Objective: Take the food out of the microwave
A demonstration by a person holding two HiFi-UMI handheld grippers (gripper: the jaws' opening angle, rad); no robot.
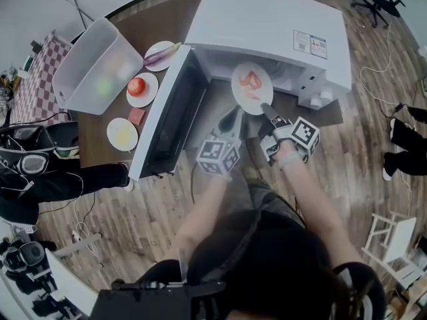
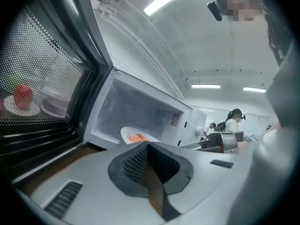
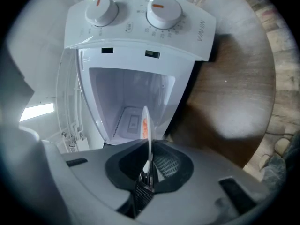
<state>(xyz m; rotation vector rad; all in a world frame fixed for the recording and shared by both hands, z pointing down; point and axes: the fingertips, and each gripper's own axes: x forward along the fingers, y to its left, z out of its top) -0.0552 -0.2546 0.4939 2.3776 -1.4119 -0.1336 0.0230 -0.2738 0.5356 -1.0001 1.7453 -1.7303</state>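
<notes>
A white plate [image 1: 252, 87] with red-orange food [image 1: 251, 80] hangs at the mouth of the white microwave [image 1: 267, 25], whose door [image 1: 170, 115] is swung open to the left. My right gripper [image 1: 265, 107] is shut on the plate's near rim. In the right gripper view the plate [image 3: 146, 125] shows edge-on, clamped between the jaws of the right gripper [image 3: 148, 167], with the bare cavity [image 3: 126, 97] behind it. My left gripper [image 1: 233, 121] hovers just left of the plate, shut and holding nothing. In its own view the left gripper [image 2: 149, 145] points at the plate [image 2: 136, 136].
Left of the open door, on the brown table [image 1: 153, 25], are a plate with a red fruit [image 1: 140, 87], one with an eggplant [image 1: 160, 53], one with yellow food [image 1: 123, 134], and a clear plastic bin [image 1: 97, 65]. The table's front edge meets wooden floor [image 1: 360, 99].
</notes>
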